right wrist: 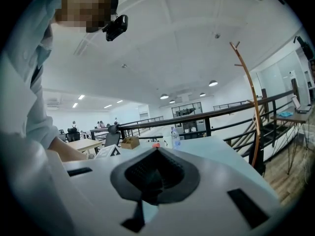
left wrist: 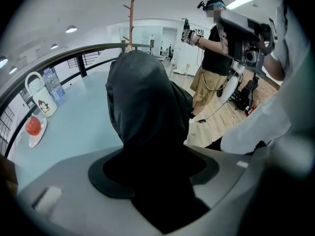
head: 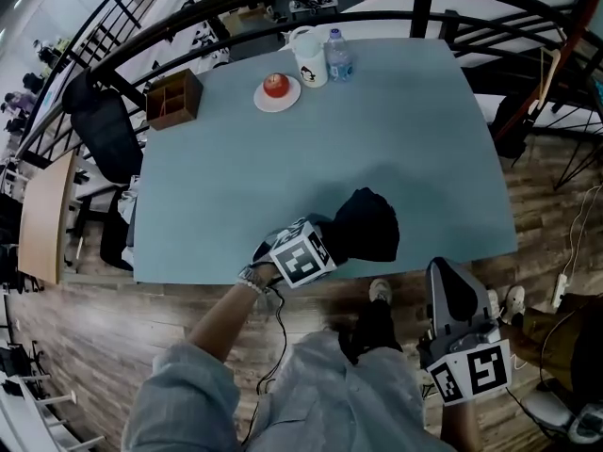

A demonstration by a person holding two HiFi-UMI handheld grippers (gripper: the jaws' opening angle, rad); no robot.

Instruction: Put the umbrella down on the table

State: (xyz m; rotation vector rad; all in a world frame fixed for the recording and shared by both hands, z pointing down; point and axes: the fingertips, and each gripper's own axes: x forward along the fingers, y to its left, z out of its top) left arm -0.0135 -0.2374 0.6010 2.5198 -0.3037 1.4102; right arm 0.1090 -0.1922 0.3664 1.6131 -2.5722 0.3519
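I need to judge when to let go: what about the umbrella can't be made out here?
- Whether the umbrella rests on the table: in the head view, its own black fabric hides the underside.
- Its handle: neither the head view nor the left gripper view shows it. Fabric and the left gripper cover that end.
- Its folds or strap: too dark to tell in both views.

Far side of table (head: 396, 139): box (head: 174, 99) left, plate (head: 260, 98) middle, mug (head: 308, 59) then bottle (head: 339, 56) just right | near edge: umbrella (head: 366, 224) over it | chair (head: 105, 135) beside table's left
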